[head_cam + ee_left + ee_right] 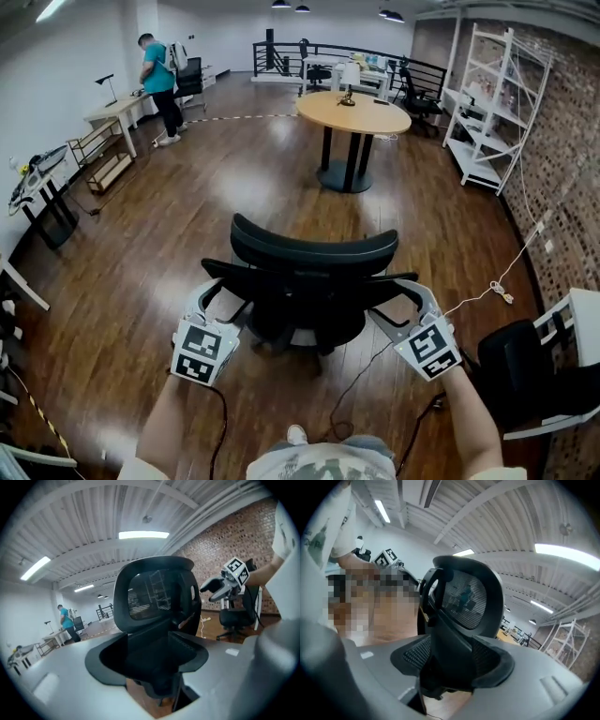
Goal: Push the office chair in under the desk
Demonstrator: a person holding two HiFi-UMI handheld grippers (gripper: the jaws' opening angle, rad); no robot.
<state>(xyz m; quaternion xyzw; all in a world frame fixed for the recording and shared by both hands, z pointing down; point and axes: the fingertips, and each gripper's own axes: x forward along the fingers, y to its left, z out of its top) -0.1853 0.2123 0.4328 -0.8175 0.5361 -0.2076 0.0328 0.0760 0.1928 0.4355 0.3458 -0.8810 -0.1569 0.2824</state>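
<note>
Far left of the wooden floor (pixel 187 216), a person in a teal shirt (pixel 157 70) stands at a desk (pixel 117 111) by the wall. Down front, the left gripper (pixel 217 300) is up against the office chair (pixel 314 255), at the left edge of its backrest. Its tongs are spread wide with the black frame in the gap, and the pads are not clamping. The chair stands out in the middle of the floor, back toward the person holding the grippers, well apart from that desk. The right gripper (pixel 405 305) mirrors this on the backrest's right edge, tongs wide too, frame between them. Beyond is a round table (pixel 353 112), and white shelving (pixel 487 103) lines the brick wall at the right edge.
</note>
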